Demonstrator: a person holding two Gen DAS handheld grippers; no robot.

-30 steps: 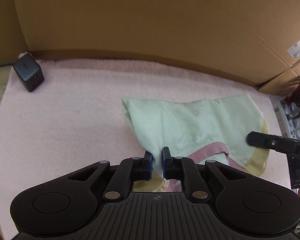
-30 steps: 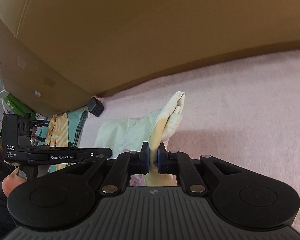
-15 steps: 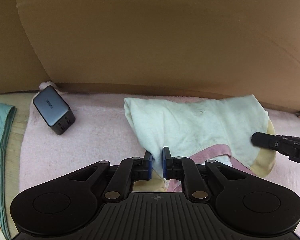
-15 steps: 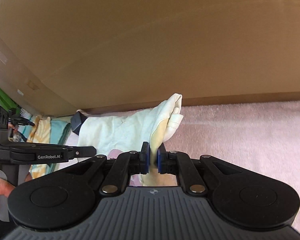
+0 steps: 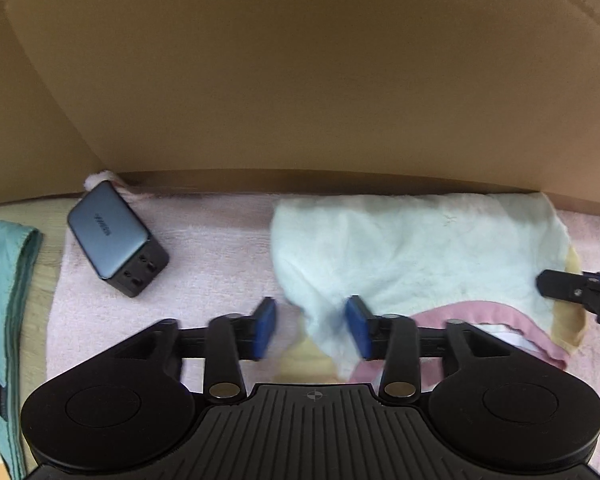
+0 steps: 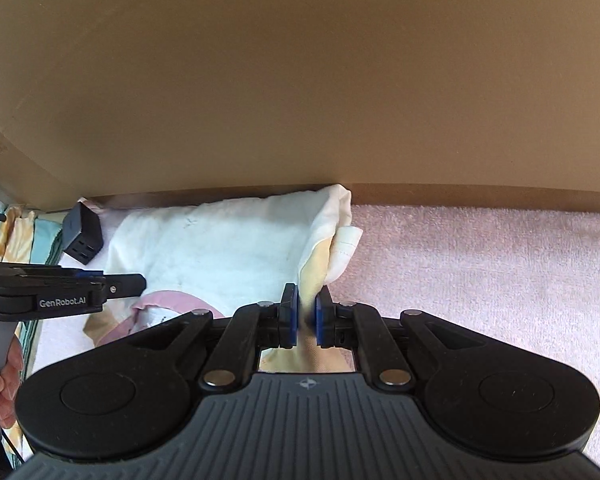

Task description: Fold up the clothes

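**Left lets go at the wall, right hanging on**

The pale green garment (image 5: pixel 416 256) is lying on the pink towel (image 5: pixel 220 240), its far edge right up against the cardboard wall (image 5: pixel 300 80). The left gripper (image 5: pixel 312 330) has just been opening; its blue pads are now standing spread, with a corner of the cloth lying loose between them and neither pad pressing on it. The right gripper (image 6: pixel 307 314) is pinching the yellow-lined edge (image 6: pixel 314 276) of the cloth, pads pressed nearly together.

To finish this fold cleanly, the left should be lifting straight clear so it is not dragging the freed corner, and the right should be setting its corner down level with the left one before letting go, I'd judge. That grey charger (image 5: pixel 116 246) is sitting near the fold, so best to keep wide of it.

Hard to read: the near hem is disappearing under both gripper bodies, the pink trim (image 5: pixel 496 312) is partly covered, and the layers under the top one are not showing. A hand (image 6: pixel 2 376) is cut off at the edge.
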